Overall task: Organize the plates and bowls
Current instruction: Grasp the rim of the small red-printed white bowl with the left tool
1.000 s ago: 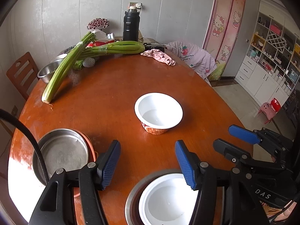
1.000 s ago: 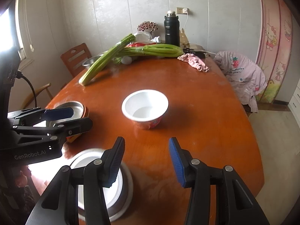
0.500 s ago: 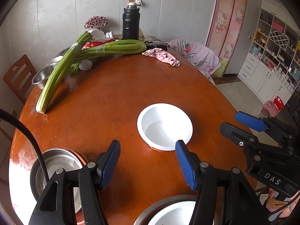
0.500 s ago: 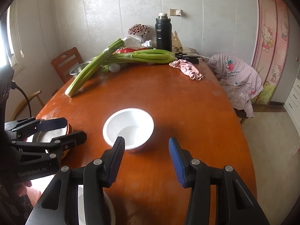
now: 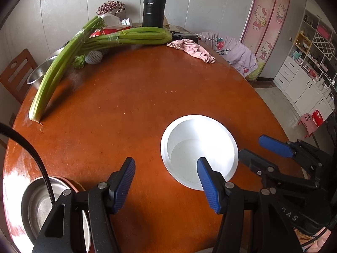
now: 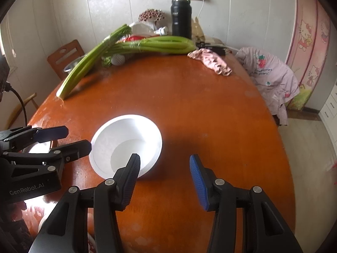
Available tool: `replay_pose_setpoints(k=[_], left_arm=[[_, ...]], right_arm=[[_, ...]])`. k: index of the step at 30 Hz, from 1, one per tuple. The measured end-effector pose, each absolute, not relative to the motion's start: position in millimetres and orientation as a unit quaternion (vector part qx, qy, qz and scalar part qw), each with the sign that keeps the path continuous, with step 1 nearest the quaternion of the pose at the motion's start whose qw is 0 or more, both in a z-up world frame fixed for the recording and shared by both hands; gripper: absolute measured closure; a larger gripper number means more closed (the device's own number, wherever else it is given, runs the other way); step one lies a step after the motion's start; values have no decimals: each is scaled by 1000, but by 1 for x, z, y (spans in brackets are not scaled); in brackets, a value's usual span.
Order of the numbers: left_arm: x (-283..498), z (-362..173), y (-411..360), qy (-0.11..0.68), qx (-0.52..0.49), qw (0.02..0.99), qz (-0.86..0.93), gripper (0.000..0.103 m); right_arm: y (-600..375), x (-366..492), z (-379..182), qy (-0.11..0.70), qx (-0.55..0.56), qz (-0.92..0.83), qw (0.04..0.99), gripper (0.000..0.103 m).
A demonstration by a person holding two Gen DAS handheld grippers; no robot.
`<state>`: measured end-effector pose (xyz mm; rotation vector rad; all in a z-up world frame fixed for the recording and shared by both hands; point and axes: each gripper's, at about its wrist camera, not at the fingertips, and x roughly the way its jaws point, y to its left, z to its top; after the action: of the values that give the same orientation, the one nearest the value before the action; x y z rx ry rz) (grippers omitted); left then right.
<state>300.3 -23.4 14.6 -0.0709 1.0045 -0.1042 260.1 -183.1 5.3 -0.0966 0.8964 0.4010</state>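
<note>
A white bowl (image 5: 199,147) (image 6: 126,141) stands upright near the middle of the round wooden table (image 5: 126,109). My left gripper (image 5: 166,179) hovers just short of it, jaws apart with only bare table between them; its right finger overlaps the bowl's near rim in the picture. My right gripper (image 6: 164,177) comes from the other side, also open, its left finger in front of the bowl's near right edge. Each gripper shows in the other's view: left gripper (image 6: 71,139), right gripper (image 5: 252,147). A steel bowl (image 5: 40,202) sits on an orange plate (image 5: 72,185) at the lower left.
Long celery bunches (image 5: 63,67) lie across the far left of the table, with a black flask (image 5: 153,6), a pink cloth (image 5: 193,49) and another steel bowl (image 5: 40,73) at the back. A wooden chair (image 5: 14,73) stands left; a chair draped with a jacket (image 6: 271,78) stands right.
Both grippers have moved forward and down toward the white bowl, which now looks bigger and nearer. The near bowl in a steel dish has slipped out of view below. Jaw gaps look the same.
</note>
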Motion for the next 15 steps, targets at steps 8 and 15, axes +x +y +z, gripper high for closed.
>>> replay_pose_setpoints(k=[8, 15], left_arm=[[312, 1, -20, 495, -50, 866, -50, 42], [317, -6, -18, 503, -59, 861, -55, 42]], right_arm=[[-168, 275, -15, 455, -53, 209, 864, 53], [-156, 273, -22, 466, -59, 248, 847, 53]])
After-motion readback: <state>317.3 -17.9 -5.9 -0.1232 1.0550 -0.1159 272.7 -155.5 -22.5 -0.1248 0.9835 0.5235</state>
